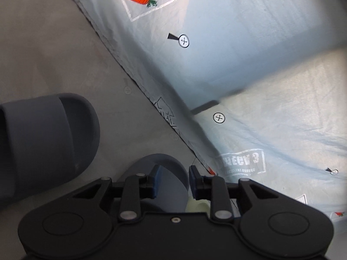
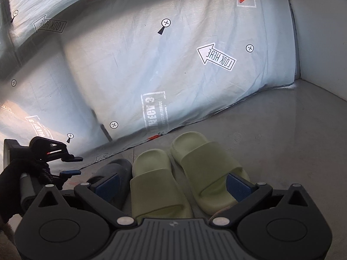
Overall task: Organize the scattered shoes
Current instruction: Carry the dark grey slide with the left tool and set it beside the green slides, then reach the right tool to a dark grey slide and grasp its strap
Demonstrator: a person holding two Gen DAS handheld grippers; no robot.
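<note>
Left tongs [image 2: 72,165] held in a black-gloved hand [image 2: 12,186], parted slightly, gripping nothing, above a grey slide [image 1: 164,173] on the floor [image 1: 54,49]. Second grey slide [image 1: 43,143] further left. Beside these, two green slides [image 2: 156,182] paired by the printed bedsheet [image 2: 134,65]. Right tongs [image 2: 173,186] wide apart, empty, straddling the green pair.

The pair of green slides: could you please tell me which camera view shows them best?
The right wrist view. Both green slides lie side by side on the grey floor, nearly whole, between the right gripper's open fingers. The left wrist view shows only a pale green sliver behind the left gripper.
</note>
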